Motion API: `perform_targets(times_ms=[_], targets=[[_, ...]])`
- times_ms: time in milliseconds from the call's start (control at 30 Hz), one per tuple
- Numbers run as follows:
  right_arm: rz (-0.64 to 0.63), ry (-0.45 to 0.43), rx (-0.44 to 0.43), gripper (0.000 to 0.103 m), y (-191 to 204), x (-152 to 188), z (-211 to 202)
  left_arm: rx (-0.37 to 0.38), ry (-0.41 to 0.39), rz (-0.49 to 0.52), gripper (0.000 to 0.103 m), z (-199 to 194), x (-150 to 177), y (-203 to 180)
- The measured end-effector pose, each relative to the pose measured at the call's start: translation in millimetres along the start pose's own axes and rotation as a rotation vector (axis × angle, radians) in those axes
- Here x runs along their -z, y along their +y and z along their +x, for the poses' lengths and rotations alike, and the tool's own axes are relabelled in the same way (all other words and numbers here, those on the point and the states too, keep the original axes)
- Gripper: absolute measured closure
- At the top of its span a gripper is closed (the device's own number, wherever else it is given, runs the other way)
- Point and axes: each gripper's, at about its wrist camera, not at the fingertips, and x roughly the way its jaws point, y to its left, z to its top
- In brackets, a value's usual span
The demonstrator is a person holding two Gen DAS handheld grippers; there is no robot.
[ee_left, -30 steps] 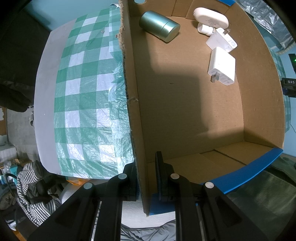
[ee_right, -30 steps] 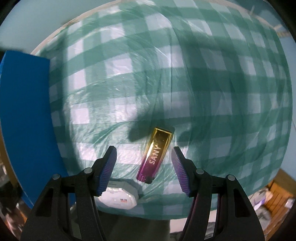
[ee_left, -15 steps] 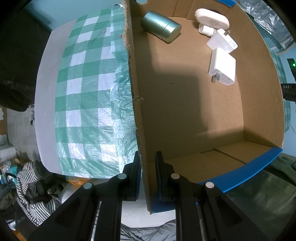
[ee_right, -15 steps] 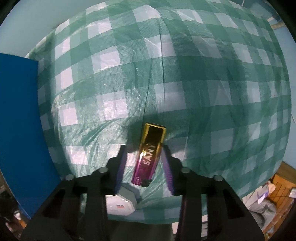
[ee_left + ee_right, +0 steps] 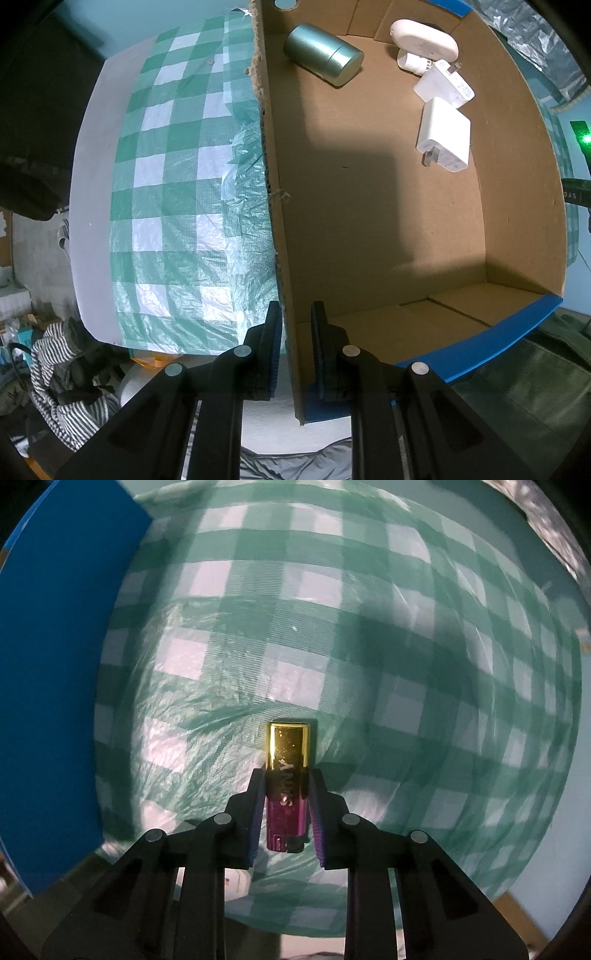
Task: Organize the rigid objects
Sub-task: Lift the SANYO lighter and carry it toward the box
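Observation:
My right gripper [image 5: 287, 775] is shut on a gold and magenta lighter [image 5: 287, 775] and holds it just above the green checked tablecloth [image 5: 332, 627]. My left gripper [image 5: 295, 314] is shut on the near left wall of a cardboard box [image 5: 273, 206]. Inside the box lie a green metal tin [image 5: 323, 53], a white oval device [image 5: 424, 37] and two white chargers [image 5: 443, 134], [image 5: 443, 85].
The box's blue outer wall [image 5: 55, 664] stands left of my right gripper. A round white object [image 5: 236, 882] sits under my right gripper at the table edge. Striped clothing [image 5: 62, 369] lies off the table's left side.
My right gripper closed on the lighter, which now sits straight between the fingers, lifted off the cloth. My left gripper closed tighter on the box wall and the box shifted slightly.

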Motion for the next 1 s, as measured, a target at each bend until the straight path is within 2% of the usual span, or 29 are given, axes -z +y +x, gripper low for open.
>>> perform_targets(times_ms=[233, 367, 500, 1000], targets=[[0.036, 0.023, -0.017, 0.08, 1, -12, 2, -0.002, 0.0, 0.003, 0.086, 0, 0, -2], [0.004, 0.022, 0.017, 0.081, 7, -11, 4, 0.001, -0.004, 0.003, 0.086, 0, 1, -2], [-0.027, 0.033, -0.004, 0.081, 13, -10, 4, 0.006, -0.003, 0.001, 0.086, -1, 2, -1], [-0.217, -0.031, -0.012, 0.081, 54, -20, -75, 0.006, -0.002, 0.011, 0.086, -1, 2, -5]])
